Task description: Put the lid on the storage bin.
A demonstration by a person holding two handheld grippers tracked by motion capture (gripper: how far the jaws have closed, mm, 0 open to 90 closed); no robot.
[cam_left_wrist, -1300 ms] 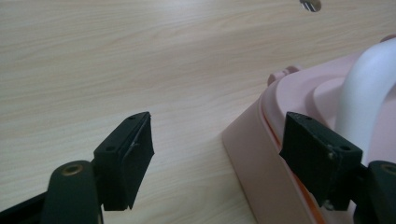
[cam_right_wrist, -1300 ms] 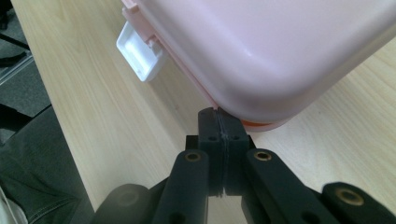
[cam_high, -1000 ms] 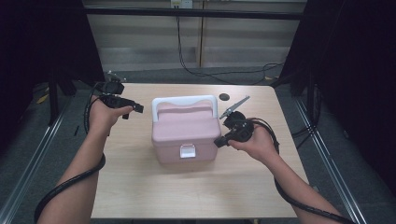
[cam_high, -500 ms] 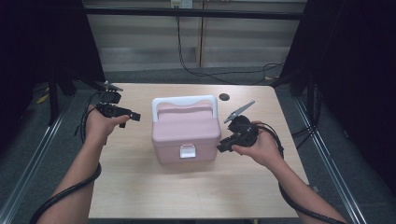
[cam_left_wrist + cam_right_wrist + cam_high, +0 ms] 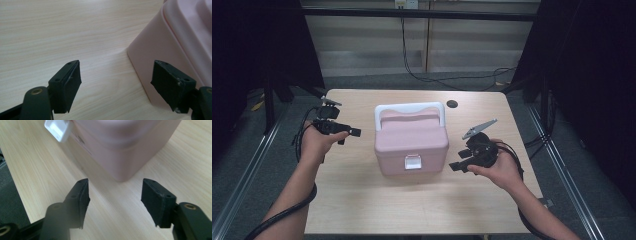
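Note:
A pink lidded box [image 5: 411,137] with a white carry handle [image 5: 409,109] and a white front latch [image 5: 413,162] stands shut at the middle of the wooden table [image 5: 362,200]. My left gripper [image 5: 348,134] hovers left of the box, open, its jaws pointing at the box's left side [image 5: 175,37]; in the left gripper view the left gripper [image 5: 117,80] holds only bare table between its jaws. My right gripper [image 5: 458,166] sits by the box's front right corner [image 5: 125,145]. The right gripper [image 5: 115,197] has just been opening its jaws, with nothing between them. The latch [image 5: 58,128] shows at upper left.
A small dark round spot [image 5: 452,104] lies on the table behind the box. Black cables [image 5: 452,80] trail across the floor beyond the far edge. Dark frame posts stand at both sides of the table.
The right gripper's jaws went from shut to open while that hand dropped toward the box's front right corner. The left hand sank a little closer to the table.

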